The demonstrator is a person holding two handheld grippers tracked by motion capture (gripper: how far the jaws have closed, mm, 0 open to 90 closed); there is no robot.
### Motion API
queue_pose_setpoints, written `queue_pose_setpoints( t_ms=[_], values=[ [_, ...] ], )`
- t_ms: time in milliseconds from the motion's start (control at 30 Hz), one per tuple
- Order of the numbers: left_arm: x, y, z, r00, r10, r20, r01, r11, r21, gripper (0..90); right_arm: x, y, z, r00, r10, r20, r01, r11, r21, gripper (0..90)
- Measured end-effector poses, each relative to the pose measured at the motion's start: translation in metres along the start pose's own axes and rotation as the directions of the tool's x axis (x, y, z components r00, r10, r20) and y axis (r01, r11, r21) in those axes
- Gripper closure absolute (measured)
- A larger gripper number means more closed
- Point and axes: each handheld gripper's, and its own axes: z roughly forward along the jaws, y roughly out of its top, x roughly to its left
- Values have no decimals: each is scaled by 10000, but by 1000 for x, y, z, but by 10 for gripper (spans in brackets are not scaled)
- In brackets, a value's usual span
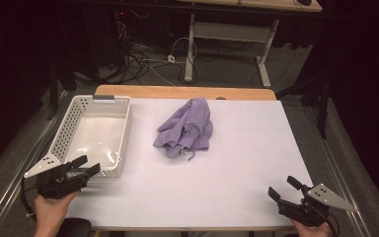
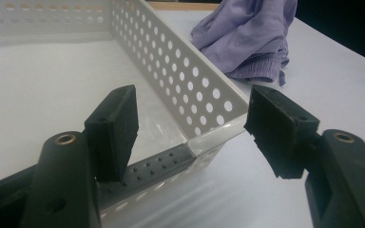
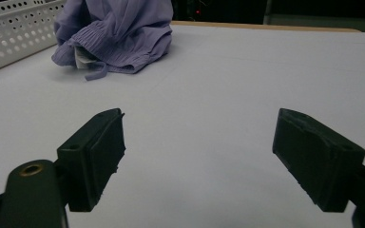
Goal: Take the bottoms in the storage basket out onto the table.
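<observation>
Left gripper (image 1: 90, 165), lower left of the high view: jaws apart, empty, poised at the near corner of the white basket (image 1: 69, 129). Right gripper (image 1: 282, 187), lower right: jaws likewise spread, empty, low over the table (image 1: 237, 163). Both probably parked wide, ready for 1 crumpled purple garment (image 1: 186, 127) (centre, well apart from both), likely bound for the basket. Drawstring (image 3: 95, 73) just visible; garment type hard to tell, folds hid the rest.
</observation>
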Motion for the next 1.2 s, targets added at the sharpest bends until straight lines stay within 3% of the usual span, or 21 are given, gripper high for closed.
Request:
queue_pose_setpoints(
  t_ms=[533, 1200],
  values=[
    [-2, -10, 1, 9998, -165, 103, 167, 9996, -205, 343, 0, 0, 0, 10000, 2, 3, -2, 10000, -8, 185],
    [-5, -15, -1, 10000, -43, 80, 47, 9987, -510, 343, 0, 0, -1, 10000, 44, 34, -44, 10000, -68, 185]
  ],
)
